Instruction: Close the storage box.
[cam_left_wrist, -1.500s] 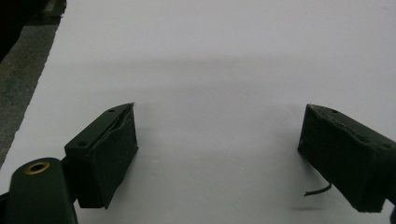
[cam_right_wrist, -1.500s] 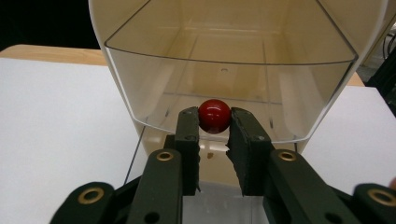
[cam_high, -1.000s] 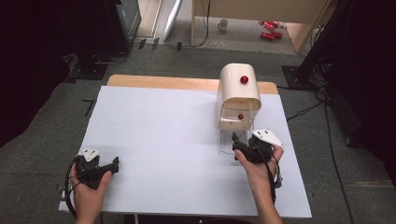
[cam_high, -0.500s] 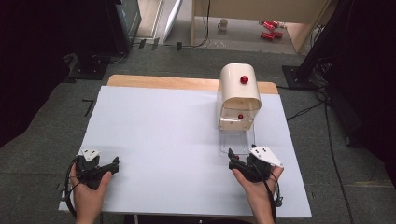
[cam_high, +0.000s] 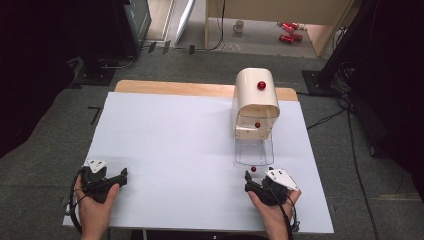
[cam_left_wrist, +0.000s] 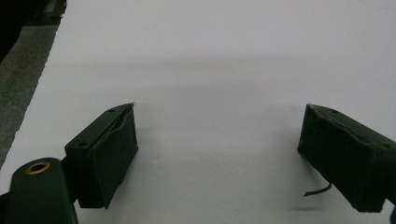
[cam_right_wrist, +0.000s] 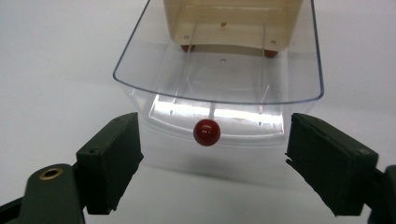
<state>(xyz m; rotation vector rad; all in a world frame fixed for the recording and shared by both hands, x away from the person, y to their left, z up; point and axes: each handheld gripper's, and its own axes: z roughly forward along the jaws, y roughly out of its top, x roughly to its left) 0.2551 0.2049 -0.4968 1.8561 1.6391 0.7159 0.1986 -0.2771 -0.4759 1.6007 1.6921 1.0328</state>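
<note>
Drawer (cam_high: 254, 152): clear plastic, pulled out of the cream cabinet (cam_high: 256, 102) toward the person, sitting on the white table (cam_high: 175, 145). Its red knob (cam_right_wrist: 207, 132) is at the middle of the front wall.

Position relative to the right gripper (cam_right_wrist: 212, 161): in the right gripper view the knob lies ahead of the jaws, roughly centred across the gap and apart from both pads (cam_right_wrist: 114, 158). The jaws have just been opening and stand spread, with nothing between them. From the high view the right gripper (cam_high: 256, 184) sits just short of the knob (cam_high: 253, 169), near the table's front edge.

Orientation: the drawer's long axis runs from the cabinet straight toward the person, its knob end facing the gripper (the open top faces up). The cabinet stands upright with a rounded top that bears a second red knob (cam_high: 261, 85); a third (cam_high: 257, 125) shows on its front, above the pulled drawer.

Left gripper (cam_left_wrist: 217, 154): jaws spread wide over bare table, holding nothing. It rests near the front left corner (cam_high: 111, 181), well apart from the drawer.

Edges and room: the cabinet stands toward the table's far right, its back near the far edge, where a strip of wood (cam_high: 175, 88) shows. A broad white span lies open between the two grippers and to the left of the drawer. To its right a narrower strip runs to the table's edge.
</note>
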